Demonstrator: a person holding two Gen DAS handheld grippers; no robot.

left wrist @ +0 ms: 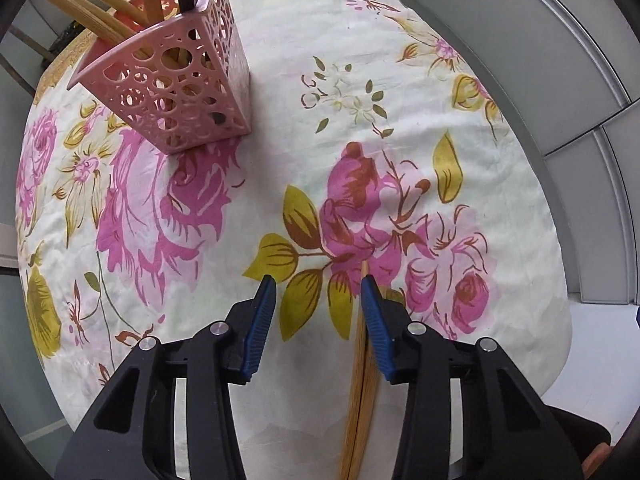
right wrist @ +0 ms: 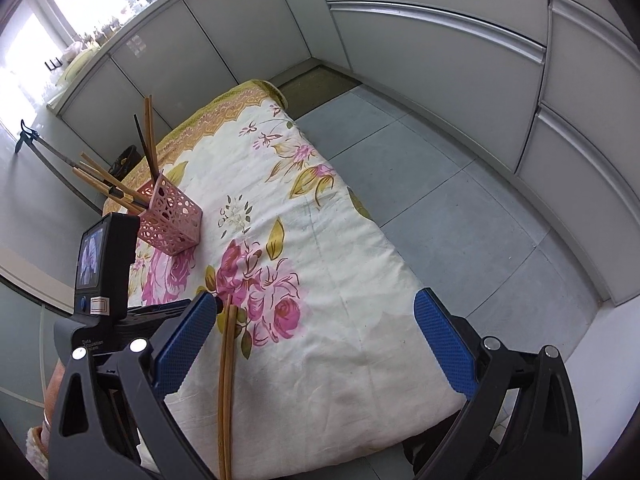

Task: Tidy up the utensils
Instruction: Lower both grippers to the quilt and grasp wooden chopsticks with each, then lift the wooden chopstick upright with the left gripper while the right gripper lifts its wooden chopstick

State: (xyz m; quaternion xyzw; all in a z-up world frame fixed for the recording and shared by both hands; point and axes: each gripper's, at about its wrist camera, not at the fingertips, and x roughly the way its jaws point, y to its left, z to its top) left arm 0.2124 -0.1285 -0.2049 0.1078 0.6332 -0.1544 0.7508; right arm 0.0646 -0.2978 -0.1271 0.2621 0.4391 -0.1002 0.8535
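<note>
Both grippers, left (left wrist: 318, 290) and right (right wrist: 316, 312), gaping, holding nothing; chopsticks (right wrist: 227, 380) lying on cloth (right wrist: 340, 280), near ends running off frame; holder (left wrist: 176, 80) standing upright, contents' tops getting cropped

A pink perforated plastic utensil basket (left wrist: 188, 80) is set on the floral-printed cloth-covered table (left wrist: 360, 128), ahead and to the left of the left gripper (left wrist: 318, 300). Long wooden chopsticks and dark sticks (left wrist: 152, 4) are stood inside it, leaning outward. A pair of long bamboo chopsticks (right wrist: 227, 392) is laid on the cloth between the fingers of the right gripper (right wrist: 316, 344), nearer its left finger, and beside the left gripper's right finger (left wrist: 376, 320).
</note>
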